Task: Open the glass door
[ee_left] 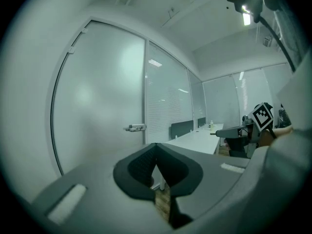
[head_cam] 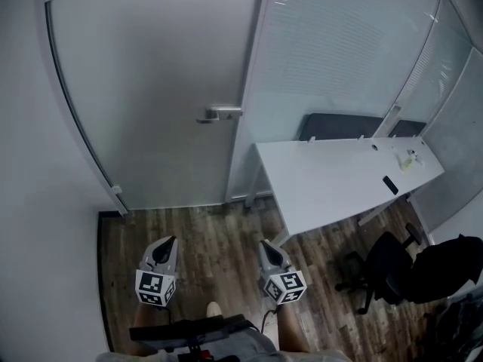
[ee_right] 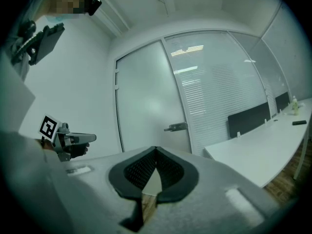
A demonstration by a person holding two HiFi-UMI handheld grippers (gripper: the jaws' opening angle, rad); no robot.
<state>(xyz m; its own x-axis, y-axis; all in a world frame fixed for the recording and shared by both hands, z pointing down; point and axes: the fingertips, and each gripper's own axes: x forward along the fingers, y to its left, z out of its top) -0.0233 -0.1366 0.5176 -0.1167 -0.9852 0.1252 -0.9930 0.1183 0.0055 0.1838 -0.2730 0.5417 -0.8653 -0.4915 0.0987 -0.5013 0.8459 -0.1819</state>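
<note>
The frosted glass door (head_cam: 151, 89) stands closed ahead of me, its metal lever handle (head_cam: 220, 114) at its right edge. Both grippers are held low over the wooden floor, well short of the door. My left gripper (head_cam: 169, 241) is shut and holds nothing. To its right my right gripper (head_cam: 265, 244) is also shut and holds nothing. In the left gripper view the jaws (ee_left: 156, 145) meet at their tips, with the handle (ee_left: 135, 127) above them. In the right gripper view the gripper (ee_right: 156, 150) points just left of the handle (ee_right: 176, 127).
A white wall (head_cam: 38, 202) runs along the left. Right of the door is a glass partition with blinds (head_cam: 339, 44). A white desk (head_cam: 339, 179) juts out at the right, with a black office chair (head_cam: 381, 266) and a dark bundle (head_cam: 453, 262) beside it.
</note>
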